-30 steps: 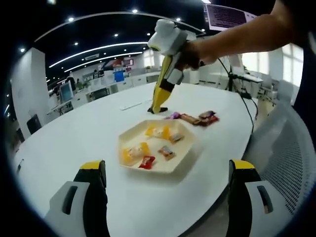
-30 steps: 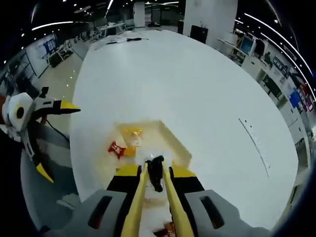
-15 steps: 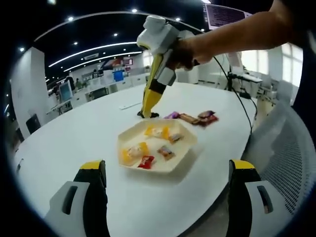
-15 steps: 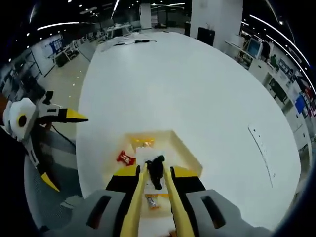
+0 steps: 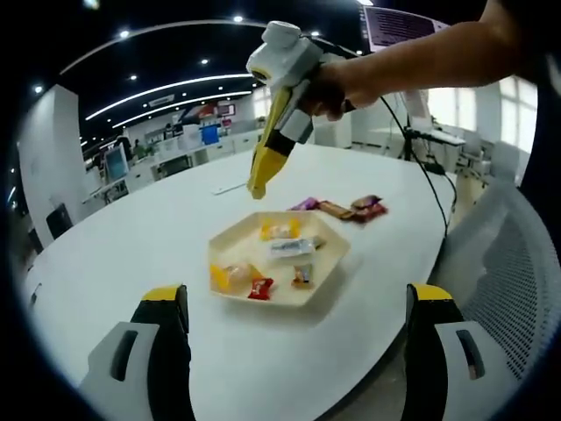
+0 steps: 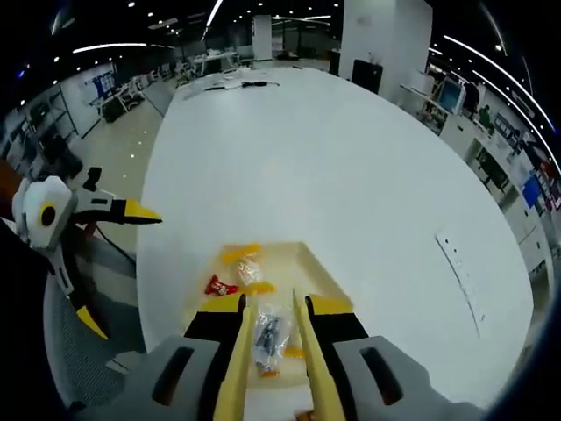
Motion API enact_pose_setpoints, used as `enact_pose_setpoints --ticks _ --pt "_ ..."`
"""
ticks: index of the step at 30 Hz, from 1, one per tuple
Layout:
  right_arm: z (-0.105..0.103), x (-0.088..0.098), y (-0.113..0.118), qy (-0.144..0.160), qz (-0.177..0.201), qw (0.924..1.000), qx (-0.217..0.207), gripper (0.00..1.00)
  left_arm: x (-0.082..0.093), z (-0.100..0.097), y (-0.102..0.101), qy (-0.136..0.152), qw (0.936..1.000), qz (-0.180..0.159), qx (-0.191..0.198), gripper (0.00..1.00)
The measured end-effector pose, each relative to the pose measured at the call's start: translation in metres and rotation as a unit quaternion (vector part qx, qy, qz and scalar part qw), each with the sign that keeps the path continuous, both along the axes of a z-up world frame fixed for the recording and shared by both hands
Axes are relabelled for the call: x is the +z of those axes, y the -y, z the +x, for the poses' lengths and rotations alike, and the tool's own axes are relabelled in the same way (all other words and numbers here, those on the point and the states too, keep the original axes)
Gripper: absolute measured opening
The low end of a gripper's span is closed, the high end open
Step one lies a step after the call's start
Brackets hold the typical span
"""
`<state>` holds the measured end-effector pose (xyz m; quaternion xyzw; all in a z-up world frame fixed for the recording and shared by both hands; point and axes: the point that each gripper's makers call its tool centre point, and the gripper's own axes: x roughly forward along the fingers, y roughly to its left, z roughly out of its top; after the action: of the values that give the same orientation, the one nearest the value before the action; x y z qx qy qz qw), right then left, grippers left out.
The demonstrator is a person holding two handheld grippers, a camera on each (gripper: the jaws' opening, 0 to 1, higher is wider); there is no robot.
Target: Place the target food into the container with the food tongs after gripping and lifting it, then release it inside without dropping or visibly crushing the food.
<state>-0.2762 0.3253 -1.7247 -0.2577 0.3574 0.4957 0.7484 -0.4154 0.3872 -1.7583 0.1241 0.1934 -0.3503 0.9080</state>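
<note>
A cream hexagonal tray sits on the white table and holds several wrapped sweets. A clear-wrapped dark food piece lies loose in it, seen from above as the same food piece between my right jaws. My right gripper carries yellow tongs that stand slightly apart and hold nothing. A person's hand holds that right gripper above the tray's far side, tongs pointing down. My left gripper hangs wide open before the tray's near edge, and the left gripper also shows beyond the table's rim.
Loose wrapped sweets lie on the table just behind the tray. A white mesh chair stands at the table's right edge. A flat white strip lies further out on the tabletop.
The dark wrapped piece has left the tongs and now lies in the tray. The tongs have parted and the right gripper has risen a little. The left gripper has stayed still.
</note>
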Motion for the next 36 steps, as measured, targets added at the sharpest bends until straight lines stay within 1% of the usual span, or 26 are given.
enact_pose_setpoints --ticks 7,11,12,13,14,16,18,20,22,24,26,31,33,36 --pt "0.0 0.011 0.009 0.007 0.015 0.9999 -0.005 0.25 0.001 0.0 0.0 0.0 1.0 -0.001 0.002 0.99" --pt "0.0 0.013 0.019 0.008 0.014 0.9998 -0.009 0.25 0.0 0.0 0.0 -0.001 1.0 -0.001 0.001 0.99" --pt "-0.004 0.013 0.019 0.003 0.019 0.9998 0.003 0.25 0.0 0.0 0.0 0.0 1.0 -0.002 0.0 0.99" --pt "-0.002 0.012 0.024 0.007 0.012 0.9999 -0.004 0.25 0.0 0.0 0.0 -0.001 1.0 -0.002 0.001 0.99" --pt "0.001 0.013 0.028 0.019 0.009 0.9998 -0.005 0.25 0.0 0.0 0.0 -0.002 1.0 -0.002 0.001 0.99" --pt "-0.002 0.014 0.032 0.011 0.012 0.9998 -0.005 0.25 0.0 0.0 0.0 -0.001 1.0 -0.002 0.001 0.99" --pt "0.001 0.016 0.04 0.022 0.015 0.9996 -0.01 0.25 -0.001 0.0 0.0 -0.003 1.0 -0.001 0.0 0.99" --pt "0.0 0.018 0.045 0.017 0.019 0.9996 -0.014 0.25 0.0 0.0 0.0 -0.001 1.0 -0.001 0.0 0.99" --pt "0.001 0.02 0.052 0.024 0.019 0.9994 -0.014 0.26 -0.001 0.0 0.0 -0.003 1.0 0.0 0.0 0.99" --pt "0.003 0.021 0.061 0.037 0.02 0.999 -0.014 0.26 -0.001 0.001 0.0 -0.003 1.0 -0.001 0.0 0.99" --pt "0.001 0.021 0.067 0.03 0.02 0.9992 -0.017 0.26 -0.002 0.0 0.0 -0.004 1.0 0.001 0.001 0.99" --pt "-0.001 0.02 0.086 0.032 0.02 0.999 -0.023 0.26 -0.002 0.0 -0.001 -0.004 1.0 0.004 0.001 0.99" --pt "-0.005 0.021 0.093 0.027 0.025 0.999 -0.025 0.26 -0.003 0.0 -0.001 -0.005 1.0 0.003 0.001 0.99" --pt "-0.009 0.021 0.105 0.031 0.026 0.9989 -0.023 0.26 -0.002 0.0 -0.001 -0.005 1.0 0.003 0.002 0.99"
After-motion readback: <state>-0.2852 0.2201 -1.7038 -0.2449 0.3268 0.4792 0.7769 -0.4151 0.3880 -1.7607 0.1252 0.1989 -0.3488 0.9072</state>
